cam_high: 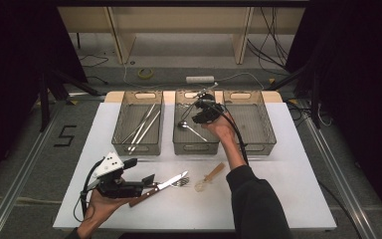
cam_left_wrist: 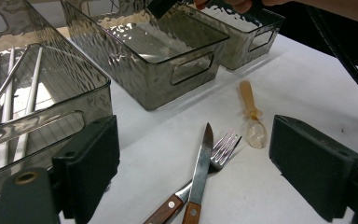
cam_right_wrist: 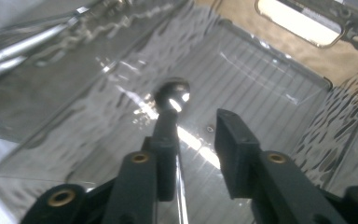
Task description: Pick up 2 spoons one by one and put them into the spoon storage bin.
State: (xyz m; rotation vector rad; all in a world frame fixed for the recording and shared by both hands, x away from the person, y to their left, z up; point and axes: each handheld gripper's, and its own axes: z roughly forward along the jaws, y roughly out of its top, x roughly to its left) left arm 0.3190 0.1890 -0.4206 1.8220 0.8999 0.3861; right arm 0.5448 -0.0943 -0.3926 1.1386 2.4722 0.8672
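Nearest us, our left gripper [cam_high: 151,179] rests low on the table [cam_high: 278,199] w/ jaws wide apart, nothing between them; knife [cam_left_wrist: 200,172] and fork [cam_left_wrist: 221,149] lie just ahead. Our right gripper [cam_right_wrist: 193,144] hangs over the middle bin [cam_high: 179,144], jaws partly apart. We see the spoon [cam_high: 191,128] on the bin floor, long axis diagonal, bowl toward far-left, handle near-right. Its handle runs beside the left pad; grip unclear.
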